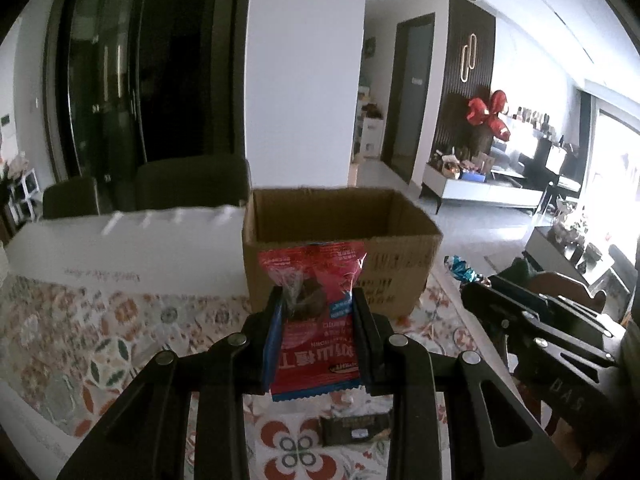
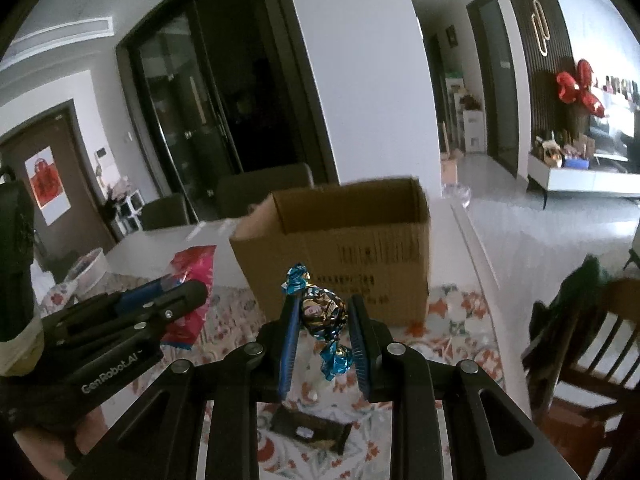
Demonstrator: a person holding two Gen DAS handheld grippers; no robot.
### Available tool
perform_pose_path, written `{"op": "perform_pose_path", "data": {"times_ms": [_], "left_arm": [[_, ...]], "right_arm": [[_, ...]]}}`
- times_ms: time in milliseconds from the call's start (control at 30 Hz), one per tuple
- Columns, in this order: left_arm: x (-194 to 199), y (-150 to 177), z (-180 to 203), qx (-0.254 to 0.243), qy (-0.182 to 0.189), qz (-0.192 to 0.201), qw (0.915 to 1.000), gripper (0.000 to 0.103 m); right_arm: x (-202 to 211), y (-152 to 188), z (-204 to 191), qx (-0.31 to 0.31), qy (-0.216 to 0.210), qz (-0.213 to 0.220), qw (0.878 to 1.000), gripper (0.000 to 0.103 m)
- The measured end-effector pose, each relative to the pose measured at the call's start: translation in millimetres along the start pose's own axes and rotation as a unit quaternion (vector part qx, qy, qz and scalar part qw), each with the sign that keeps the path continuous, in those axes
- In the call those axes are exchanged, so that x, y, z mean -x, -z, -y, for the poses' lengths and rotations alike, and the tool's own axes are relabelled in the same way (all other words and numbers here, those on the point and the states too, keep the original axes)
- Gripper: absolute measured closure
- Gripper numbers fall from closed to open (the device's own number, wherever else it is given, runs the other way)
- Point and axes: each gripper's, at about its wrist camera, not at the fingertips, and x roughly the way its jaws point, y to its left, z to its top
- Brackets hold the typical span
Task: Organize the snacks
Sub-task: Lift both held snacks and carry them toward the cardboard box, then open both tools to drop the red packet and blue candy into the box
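My left gripper [image 1: 318, 304] is shut on a red snack packet [image 1: 316, 320] and holds it above the table, just in front of an open cardboard box [image 1: 340, 264]. My right gripper [image 2: 324, 312] is shut on a gold and blue wrapped candy [image 2: 322, 312], held up in front of the same box [image 2: 340, 252]. The left gripper with its red packet [image 2: 192, 292] shows at the left of the right wrist view. The right gripper and candy [image 1: 464, 270] show at the right of the left wrist view. A dark snack bar [image 1: 354, 430] lies on the floral tablecloth below both grippers.
The table carries a floral cloth [image 1: 120, 340] and a long white box [image 1: 120, 248] left of the cardboard box. Dark chairs [image 1: 192, 184] stand behind the table. A wooden chair [image 2: 592, 344] stands at the right. A round basket [image 2: 86, 270] sits far left.
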Motion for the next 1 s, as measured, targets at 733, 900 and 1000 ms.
{"op": "perform_pose_path", "data": {"times_ms": [733, 900, 1000], "left_arm": [[-48.4, -82.8, -0.1, -0.034, -0.004, 0.019, 0.9992, 0.072], [-81.0, -96.2, 0.4, -0.035, -0.003, 0.004, 0.9994, 0.072], [-97.2, -100.9, -0.6, -0.034, -0.002, -0.006, 0.9994, 0.072]], "right_arm": [[-33.3, -79.8, 4.3, 0.039, 0.010, 0.031, 0.999, 0.077], [-57.1, -91.9, 11.7, 0.047, 0.016, 0.024, 0.998, 0.077], [-72.3, -97.6, 16.0, 0.049, 0.017, 0.016, 0.999, 0.077]]}}
